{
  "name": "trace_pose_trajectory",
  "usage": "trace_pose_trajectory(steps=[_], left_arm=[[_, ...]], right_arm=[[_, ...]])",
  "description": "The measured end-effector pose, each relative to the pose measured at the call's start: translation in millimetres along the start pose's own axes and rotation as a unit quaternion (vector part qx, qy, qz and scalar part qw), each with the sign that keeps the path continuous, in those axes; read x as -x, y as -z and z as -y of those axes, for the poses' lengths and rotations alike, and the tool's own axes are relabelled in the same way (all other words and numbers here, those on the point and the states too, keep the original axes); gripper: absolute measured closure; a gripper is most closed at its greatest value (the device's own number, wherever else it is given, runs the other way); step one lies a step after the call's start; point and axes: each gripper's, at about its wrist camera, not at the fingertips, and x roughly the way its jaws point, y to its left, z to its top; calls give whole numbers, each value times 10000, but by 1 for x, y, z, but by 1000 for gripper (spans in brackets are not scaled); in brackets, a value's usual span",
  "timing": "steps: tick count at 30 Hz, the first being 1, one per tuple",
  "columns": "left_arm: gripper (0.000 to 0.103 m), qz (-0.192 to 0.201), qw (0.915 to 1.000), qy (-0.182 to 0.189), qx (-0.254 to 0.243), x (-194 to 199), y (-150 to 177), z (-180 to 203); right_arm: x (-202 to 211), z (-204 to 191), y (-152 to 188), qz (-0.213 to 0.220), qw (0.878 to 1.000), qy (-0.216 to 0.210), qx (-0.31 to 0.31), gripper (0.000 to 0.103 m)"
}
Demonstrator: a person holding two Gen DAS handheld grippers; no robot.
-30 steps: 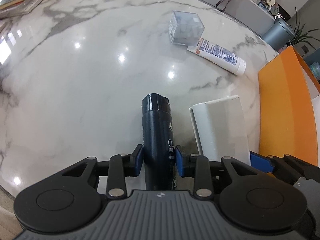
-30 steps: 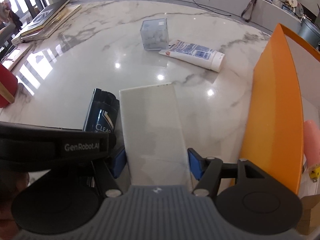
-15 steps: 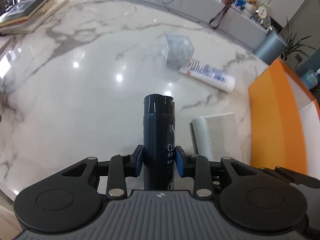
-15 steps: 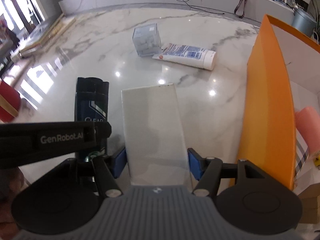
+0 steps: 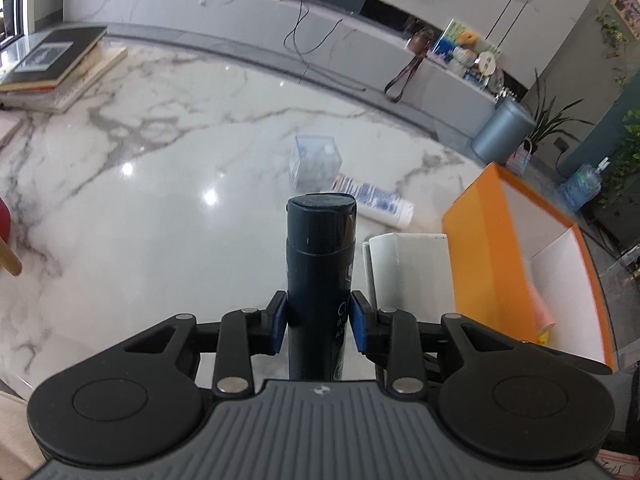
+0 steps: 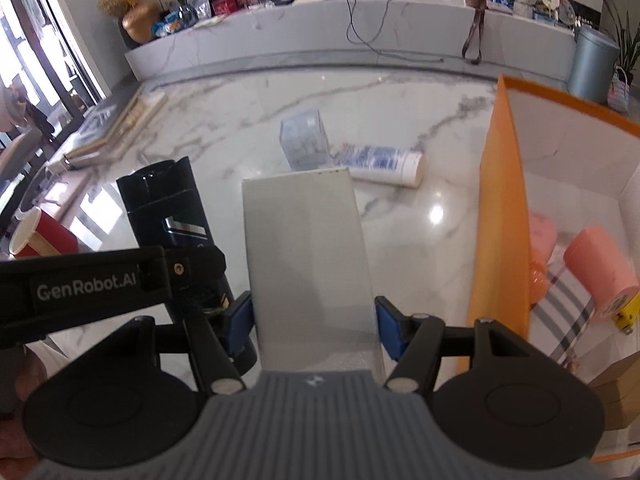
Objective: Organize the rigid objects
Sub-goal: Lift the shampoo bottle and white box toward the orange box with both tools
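Observation:
My left gripper [image 5: 319, 326] is shut on a dark blue bottle [image 5: 320, 264] and holds it lifted above the marble table [image 5: 160, 208]. My right gripper [image 6: 314, 326] is shut on a white box [image 6: 308, 256], also lifted. The bottle shows in the right wrist view [image 6: 168, 212], left of the white box. The white box shows in the left wrist view [image 5: 412, 268], right of the bottle. An orange bin [image 6: 504, 216] stands to the right, holding pink rolls [image 6: 600, 272].
A clear cube box [image 6: 304, 144] and a white tube [image 6: 380, 164] lie on the table further ahead. Books [image 5: 52, 64] are stacked at the far left. A red cup [image 6: 40, 236] stands at the left edge. A grey ledge [image 6: 360, 40] runs behind the table.
Both grippers have risen and tilted up with the bottle and the white box held in them. The table now lies lower in view, and more of the room and the bin's inside show.

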Motion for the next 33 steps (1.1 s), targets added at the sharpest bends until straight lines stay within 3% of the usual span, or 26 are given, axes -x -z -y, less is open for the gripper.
trace_pose_trajectory(steps=[9, 19, 33], left_arm=[[66, 487, 9980, 330, -239, 42, -18, 34], [66, 748, 9916, 742, -748, 62, -31, 91], [66, 418, 9785, 1219, -1610, 29, -27, 178]], right_arm=[[58, 2, -17, 653, 9977, 98, 135, 39], [107, 46, -24, 1059, 9927, 585, 16, 39], [121, 137, -20, 1001, 9855, 1337, -300, 39]])
